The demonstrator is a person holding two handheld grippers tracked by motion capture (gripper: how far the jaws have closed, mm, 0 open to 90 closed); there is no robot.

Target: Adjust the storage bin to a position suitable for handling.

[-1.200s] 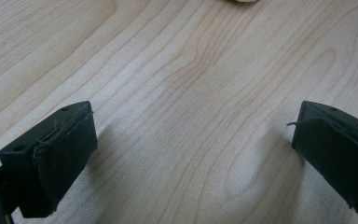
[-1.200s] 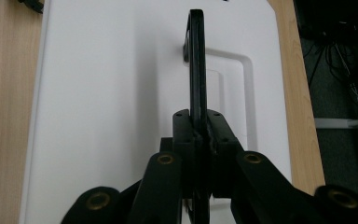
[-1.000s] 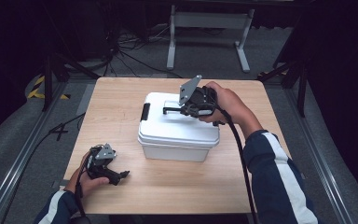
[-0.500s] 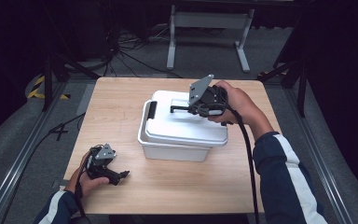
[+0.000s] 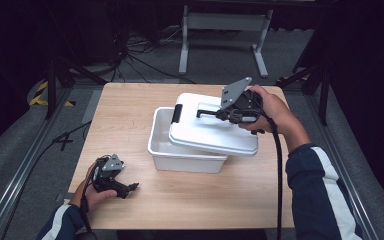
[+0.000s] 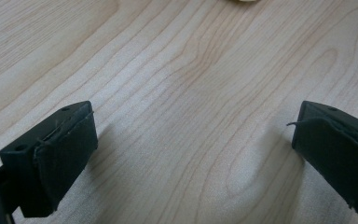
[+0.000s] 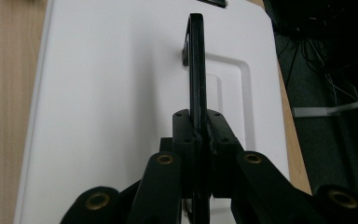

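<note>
Lid (image 5: 211,131) of smooth white plastic, a rounded rectangle with a shallow moulded recess in its top, hangs tilted over the box, shifted toward the right side of the bench and lifted off the rim on the near side. Its thin black handle (image 7: 196,70) stands upright on edge and is clamped between the black jaws of the right gripper (image 7: 199,140), which press flat against both faces of the strap. In the high view the right gripper (image 5: 235,107) sits above the lid's far right part, a grey three-cornered plate on top, a black cable trailing down past the person's dark sleeve with a white stripe. A black latch (image 5: 177,113) is on the lid's left edge.

Beneath it the box (image 5: 172,150) is a white, glossy, rectangular tub with rounded corners and a rolled rim; its left end is uncovered, and the part of the inside that shows looks bare white. It rests near the middle of the bench.

The left gripper (image 5: 111,176) lies low at the bench's near left corner, well apart from the box, held in the person's left hand. Its jaws are spread wide, holding nothing; the left gripper (image 6: 191,154) shows matte black pads (image 6: 70,158) with slightly ragged edges over the bench (image 6: 191,70), a pale wood surface with flowing grain.
</note>
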